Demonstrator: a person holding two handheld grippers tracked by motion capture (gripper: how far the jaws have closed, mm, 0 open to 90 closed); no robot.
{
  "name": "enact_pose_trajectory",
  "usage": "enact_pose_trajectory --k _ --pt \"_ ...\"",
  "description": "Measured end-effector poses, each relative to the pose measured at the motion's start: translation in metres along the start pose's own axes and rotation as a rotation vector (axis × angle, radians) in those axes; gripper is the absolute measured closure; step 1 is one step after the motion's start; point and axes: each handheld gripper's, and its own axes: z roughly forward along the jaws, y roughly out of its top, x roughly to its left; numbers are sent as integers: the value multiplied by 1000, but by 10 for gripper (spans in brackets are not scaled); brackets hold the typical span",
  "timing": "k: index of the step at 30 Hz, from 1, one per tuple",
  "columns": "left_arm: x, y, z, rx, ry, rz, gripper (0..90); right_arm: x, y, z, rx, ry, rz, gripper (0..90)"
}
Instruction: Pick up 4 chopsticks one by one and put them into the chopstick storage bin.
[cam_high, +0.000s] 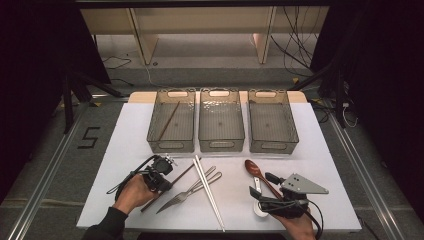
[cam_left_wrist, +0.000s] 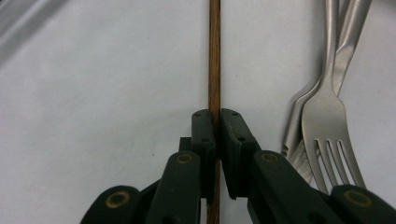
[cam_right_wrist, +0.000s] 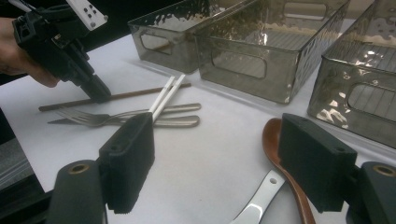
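The high view looks forward and down over the whole tabletop (cam_high: 320, 150), while both gripper views sit close above it, sharing the forks (cam_left_wrist: 327, 121).

Free room: bare white table top (cam_high: 320, 150) right of the brown wooden spoon (cam_high: 255, 171).
Obstacles: three smoky clear plastic bins (cam_high: 221, 120) behind; two steel forks (cam_high: 192, 189) and white chopsticks (cam_high: 207, 190) at centre.
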Motion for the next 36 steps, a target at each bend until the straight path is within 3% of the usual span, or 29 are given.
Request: enact_pose_trajectory --k 10,12,20,26,36 --pt "11 -3 -10 -16 17 -1 841 0 0 0 0 1 3 283" --pt "12 -3 -11 -37 16 -16 841 0 0 0 2 0 4 283" --pt "17 -5 -20 -57 8 -10 841 0 0 0 0 0 3 283" --pt "17 -5 -43 -124 -12 -1 841 0 0 0 0 0 2 283" --pt "25 -4 -65 -232 -26 -31 841 0 0 0 2 -2 4 283"
